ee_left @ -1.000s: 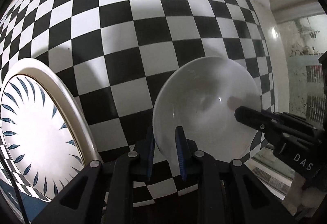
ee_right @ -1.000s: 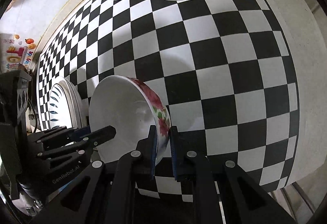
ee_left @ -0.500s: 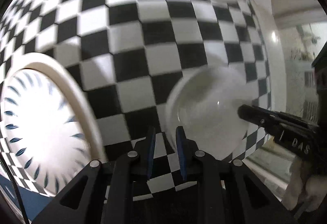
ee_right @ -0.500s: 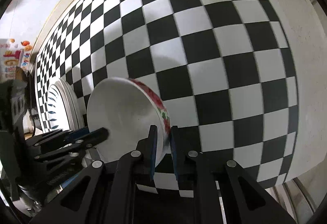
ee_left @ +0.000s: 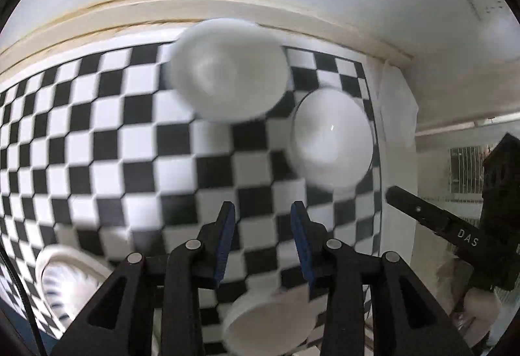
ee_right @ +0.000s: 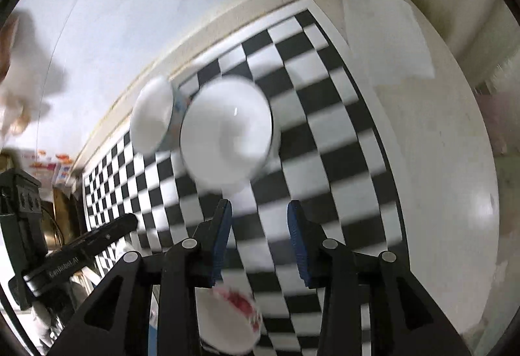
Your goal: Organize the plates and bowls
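Both your grippers, left gripper (ee_left: pixel 262 239) and right gripper (ee_right: pixel 259 239), are opening, empty; floral bowl (ee_right: pixel 230 320) sits released below, white bowl (ee_right: pixel 226 136) ahead for stacking.

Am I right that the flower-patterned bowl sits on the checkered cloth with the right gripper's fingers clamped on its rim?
Not quite: in the right wrist view the right gripper is clear of the flower-patterned bowl, its jaws opening with nothing between them. The bowl does sit on the checkered cloth.

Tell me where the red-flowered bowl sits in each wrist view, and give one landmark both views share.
Left wrist: red-flowered bowl at the bottom centre, below the fingers, only its white side showing.
Right wrist: same bowl at the bottom centre, flowers along its rim.
Shared landmark: the plain white bowl on the checkered cloth.
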Available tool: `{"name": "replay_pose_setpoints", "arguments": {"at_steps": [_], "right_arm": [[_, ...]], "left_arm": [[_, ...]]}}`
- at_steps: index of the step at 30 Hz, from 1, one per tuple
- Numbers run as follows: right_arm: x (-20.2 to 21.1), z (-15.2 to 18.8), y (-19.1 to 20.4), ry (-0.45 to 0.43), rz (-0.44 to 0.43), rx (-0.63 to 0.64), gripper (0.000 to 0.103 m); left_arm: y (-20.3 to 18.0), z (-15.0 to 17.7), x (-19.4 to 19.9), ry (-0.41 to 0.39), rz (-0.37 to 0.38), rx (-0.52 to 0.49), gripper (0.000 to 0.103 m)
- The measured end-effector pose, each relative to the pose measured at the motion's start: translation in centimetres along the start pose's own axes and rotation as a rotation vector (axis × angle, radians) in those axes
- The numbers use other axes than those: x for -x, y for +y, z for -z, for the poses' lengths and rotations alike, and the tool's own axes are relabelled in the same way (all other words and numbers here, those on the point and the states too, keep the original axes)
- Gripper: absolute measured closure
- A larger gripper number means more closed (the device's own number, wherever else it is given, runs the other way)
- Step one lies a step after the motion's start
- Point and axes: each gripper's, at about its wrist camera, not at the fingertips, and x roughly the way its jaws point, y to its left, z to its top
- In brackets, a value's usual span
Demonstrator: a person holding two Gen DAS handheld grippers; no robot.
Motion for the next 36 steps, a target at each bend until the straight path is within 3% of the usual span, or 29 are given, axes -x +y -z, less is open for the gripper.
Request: {"name": "replay_pose_setpoints", "arguments": {"at_steps": [5,10,11,13,16,22,27,36], "right_arm": [[-2.6,-4.7,-0.4,0.027,0.010,-0.008,0.065],[-5.8,-6.9,-0.9,0.075,0.022,-0.008,0.066],[-6.2,-7.1,-0.9,0.078,0.022,-0.005,0.068],[-7.2,-7.4,-1.0,0.092,0.030,0.004,0.088],[-7.8,-7.6,-0.8,0.086,0.073,0.023,0.093],[-7.4,-6.4,0.4,0.070,0.084,0.058,0.093],[-4.7,-4.6,1.4,0.027,0.069,0.064,0.093],[2.0,2.4,4.4,-0.062,0.050,0.083,0.093]], "left_arm": [[-2.2,-3.4,-3.5,0.069,0.011,-0.023,0.070],[-3.8,-5.0,-6.6,0.120,-0.028,-0.054,0.071],[-4.2,-5.3,-7.1,0.119,-0.043,-0.071,0.071],[-4.7,-5.4,-7.6,0.108,-0.076,-0.095,0.075],[-4.9,-5.6,-7.5,0.083,-0.103,-0.117,0.080],[-5.0,-4.8,-5.9,0.049,-0.113,-0.132,0.081],[-5.7,-3.5,-3.4,0.013,-0.095,-0.151,0.081],[-6.5,2.2,3.4,-0.068,-0.061,-0.225,0.081]]}}
